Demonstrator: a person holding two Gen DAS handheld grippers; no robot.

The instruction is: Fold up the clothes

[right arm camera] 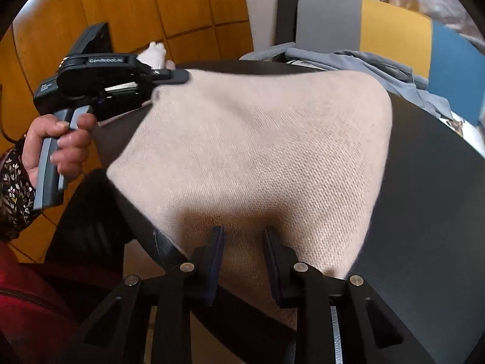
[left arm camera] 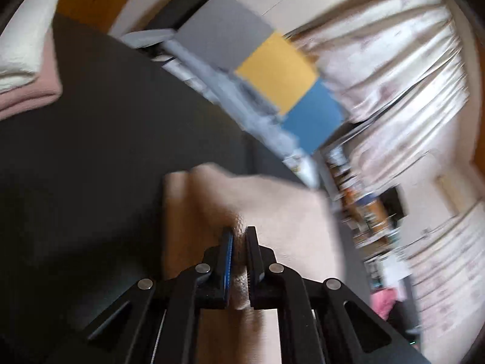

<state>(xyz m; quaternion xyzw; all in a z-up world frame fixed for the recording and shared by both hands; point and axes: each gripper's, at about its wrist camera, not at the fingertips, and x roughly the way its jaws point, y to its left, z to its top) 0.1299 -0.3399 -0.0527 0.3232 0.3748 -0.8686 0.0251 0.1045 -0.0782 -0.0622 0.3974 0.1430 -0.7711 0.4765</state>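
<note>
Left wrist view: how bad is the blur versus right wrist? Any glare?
Left wrist view: background smeared by motion, though the left gripper and the pinched beige knitted garment stay fairly sharp. Right wrist view: mostly crisp, knit weave readable, slight smear at the garment's far edge; fisheye bends the round black table. No strong glare in either.

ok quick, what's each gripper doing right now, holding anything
left gripper: shut on the beige knit garment, a fold pinched between its fingers.
right gripper: fingers apart with the same garment's edge between them; whether they press on it cannot be told.
</note>
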